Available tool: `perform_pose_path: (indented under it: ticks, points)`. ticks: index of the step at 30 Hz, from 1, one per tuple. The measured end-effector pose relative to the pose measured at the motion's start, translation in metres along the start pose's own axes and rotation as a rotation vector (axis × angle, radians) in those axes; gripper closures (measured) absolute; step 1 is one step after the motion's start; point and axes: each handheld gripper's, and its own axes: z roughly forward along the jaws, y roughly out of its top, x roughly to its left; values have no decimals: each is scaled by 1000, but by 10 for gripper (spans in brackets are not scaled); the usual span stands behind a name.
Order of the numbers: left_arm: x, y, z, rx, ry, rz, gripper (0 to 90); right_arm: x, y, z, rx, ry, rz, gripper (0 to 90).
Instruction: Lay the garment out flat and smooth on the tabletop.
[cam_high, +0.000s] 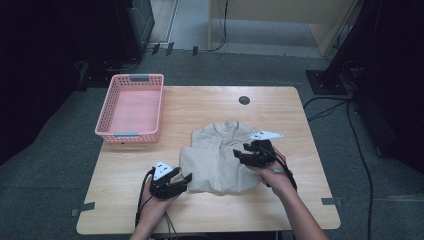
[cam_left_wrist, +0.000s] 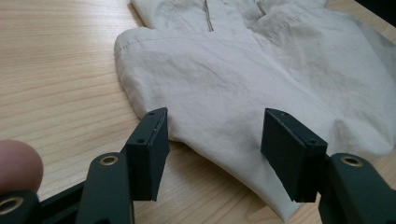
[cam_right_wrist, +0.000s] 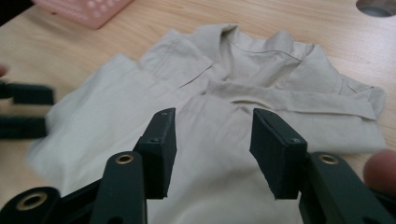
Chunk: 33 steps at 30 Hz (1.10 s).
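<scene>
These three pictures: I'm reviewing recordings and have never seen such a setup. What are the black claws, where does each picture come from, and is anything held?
A person sits at a wooden table with a hand-held two-jaw gripper in each hand. The high view looks down from above: left gripper, right gripper. The other two pictures come from cameras riding on each gripper, looking along its black jaws. On the table lie a folded beige shirt and a pink basket, which appears empty. The left gripper faces the shirt's near edge; the right gripper hovers over the shirt. Both stand open; nothing is held.
</scene>
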Motion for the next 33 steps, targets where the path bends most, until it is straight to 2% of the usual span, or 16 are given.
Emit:
perform_pose_path:
  ticks: [2, 5, 6, 7, 8, 10, 11, 13, 14, 16, 22, 26, 31, 33]
  points:
    - [2, 0, -3, -11, 1, -2, 420, 2, 6, 16, 36, -17, 38, 427]
    - [4, 0, -6, -16, 1, -4, 420, 7, 9, 40, 93, -51, 46, 369]
    - [4, 0, -6, -16, 1, -4, 420, 7, 9, 40, 93, -51, 46, 369]
    - [5, 0, -8, -18, 3, -3, 419, 11, 6, 53, 140, -94, 22, 422]
    - [6, 0, -9, -19, 4, -3, 419, 12, 4, 57, 157, -102, -1, 473]
    - [8, 0, -10, -20, 7, -6, 419, 14, -1, 59, 159, -135, -31, 639]
    - [8, 0, -10, -20, 7, -6, 419, 15, -2, 57, 146, -131, -36, 711]
    - [9, 0, -12, -30, 11, -16, 419, 17, -4, 51, 119, -120, -57, 796]
    - [9, 0, -12, -30, 11, -16, 419, 17, -4, 51, 119, -120, -57, 796]
    - [9, 2, -13, -39, 8, -18, 418, 24, -6, 38, 79, -112, -104, 835]
    - [7, 6, -18, -62, 1, -16, 416, 38, -10, 4, -33, -87, -190, 840]
    - [8, 7, -20, -70, 6, -19, 417, 49, -19, -18, -110, -72, -251, 840]
    - [11, 8, -23, -77, 13, -30, 417, 62, -40, -41, -148, -40, -328, 842]
    - [12, 8, -24, -80, 11, -38, 417, 64, -45, -45, -159, -26, -338, 841]
